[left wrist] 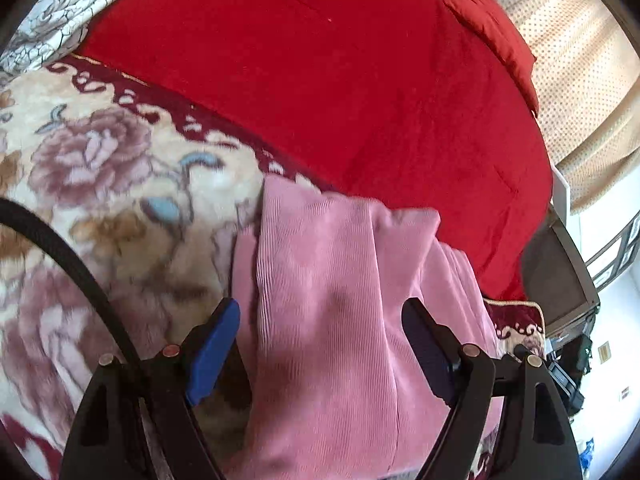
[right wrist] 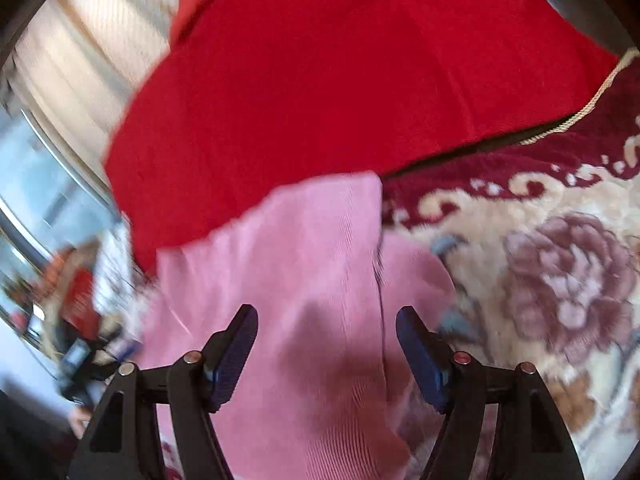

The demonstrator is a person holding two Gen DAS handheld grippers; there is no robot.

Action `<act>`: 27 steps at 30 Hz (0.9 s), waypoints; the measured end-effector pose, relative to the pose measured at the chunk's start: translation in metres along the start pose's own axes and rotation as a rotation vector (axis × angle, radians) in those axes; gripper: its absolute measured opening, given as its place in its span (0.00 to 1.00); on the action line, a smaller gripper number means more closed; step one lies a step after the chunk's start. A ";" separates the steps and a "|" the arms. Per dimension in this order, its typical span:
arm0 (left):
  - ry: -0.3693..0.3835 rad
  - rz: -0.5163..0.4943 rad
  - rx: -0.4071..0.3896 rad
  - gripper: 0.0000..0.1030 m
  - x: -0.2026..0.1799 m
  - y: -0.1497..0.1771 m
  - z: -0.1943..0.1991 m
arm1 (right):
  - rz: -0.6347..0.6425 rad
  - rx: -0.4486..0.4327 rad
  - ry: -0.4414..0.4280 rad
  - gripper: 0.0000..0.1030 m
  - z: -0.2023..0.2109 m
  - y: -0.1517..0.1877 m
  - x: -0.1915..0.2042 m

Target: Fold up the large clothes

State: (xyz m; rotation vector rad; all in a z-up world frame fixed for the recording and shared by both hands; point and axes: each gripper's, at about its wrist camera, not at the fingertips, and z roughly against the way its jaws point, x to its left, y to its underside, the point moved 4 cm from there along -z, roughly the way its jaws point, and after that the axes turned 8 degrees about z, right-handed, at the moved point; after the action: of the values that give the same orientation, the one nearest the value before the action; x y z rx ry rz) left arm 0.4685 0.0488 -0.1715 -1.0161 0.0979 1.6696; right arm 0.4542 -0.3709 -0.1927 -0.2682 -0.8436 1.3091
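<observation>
A pink ribbed garment [left wrist: 340, 264] lies folded on a floral blanket [left wrist: 100, 168] on the bed. My left gripper [left wrist: 320, 306] hovers over the garment's near part, jaws wide, with the cloth showing between the blue pads [left wrist: 212, 352] but not pinched. In the right wrist view the same pink garment [right wrist: 304, 248] runs away from me, one edge lying over the red cover. My right gripper [right wrist: 327, 312] is open above it, and neither pad presses the cloth. The right wrist view is blurred by motion.
A red bed cover [left wrist: 320, 80] spans the far half of the bed, with a red pillow [left wrist: 492, 32] at its far right. A white crackle-pattern cloth [left wrist: 60, 8] sits far left. Dotted curtains [left wrist: 580, 80] hang behind. A black cable [left wrist: 72, 264] crosses at left. Dark furniture [left wrist: 556, 276] stands beside the bed.
</observation>
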 end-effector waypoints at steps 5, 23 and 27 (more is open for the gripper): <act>-0.146 -0.020 0.046 0.81 0.012 0.010 -0.011 | -0.044 0.150 0.011 0.47 -0.028 0.020 -0.014; -0.190 -0.147 0.009 0.81 -0.013 0.014 0.013 | -0.102 0.096 0.091 0.34 0.063 0.065 -0.015; -0.166 -0.212 -0.014 0.81 -0.045 0.018 0.014 | 0.017 0.004 0.062 0.34 0.077 0.029 0.011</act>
State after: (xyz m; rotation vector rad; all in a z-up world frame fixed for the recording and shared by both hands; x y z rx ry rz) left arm 0.4463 0.0157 -0.1413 -0.8631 -0.1275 1.5541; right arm 0.3809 -0.3742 -0.1541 -0.3119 -0.7881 1.3114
